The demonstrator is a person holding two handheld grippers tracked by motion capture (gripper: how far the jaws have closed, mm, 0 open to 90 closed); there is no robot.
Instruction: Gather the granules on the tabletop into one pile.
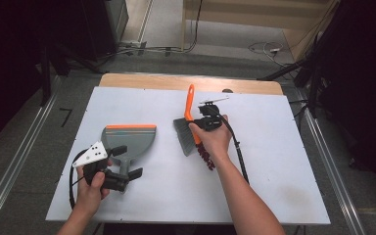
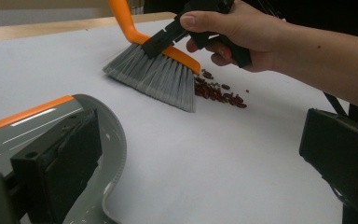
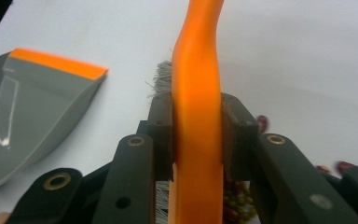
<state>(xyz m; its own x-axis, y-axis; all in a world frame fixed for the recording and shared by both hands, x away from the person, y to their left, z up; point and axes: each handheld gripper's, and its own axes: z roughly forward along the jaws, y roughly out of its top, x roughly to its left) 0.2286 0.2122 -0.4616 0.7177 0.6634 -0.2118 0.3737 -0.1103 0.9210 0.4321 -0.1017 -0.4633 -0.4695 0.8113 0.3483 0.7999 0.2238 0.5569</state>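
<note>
A grey dustpan (image 1: 129, 139) with an orange lip lies flat at the table's left, also seen in the left gripper view (image 2: 32, 123) and the right gripper view (image 3: 28, 107). My left gripper (image 1: 127, 162) (image 2: 200, 140) stands open around its handle, one jaw against the pan and the other well clear over bare table. A grey-bristled brush (image 1: 186, 134) (image 2: 154, 74) has an orange handle (image 3: 198, 70). My right gripper (image 1: 199, 125) (image 3: 196, 135) is shut on that handle. The bristles rest on the table beside a small heap of red beans (image 1: 206, 156) (image 2: 216, 91) (image 3: 233, 205).
The white table top (image 1: 274, 161) has a wooden strip (image 1: 176, 81) along its far edge. Metal rails (image 1: 14, 166) run along the floor on both sides. Cables (image 1: 264, 49) lie on the floor beyond the table.
</note>
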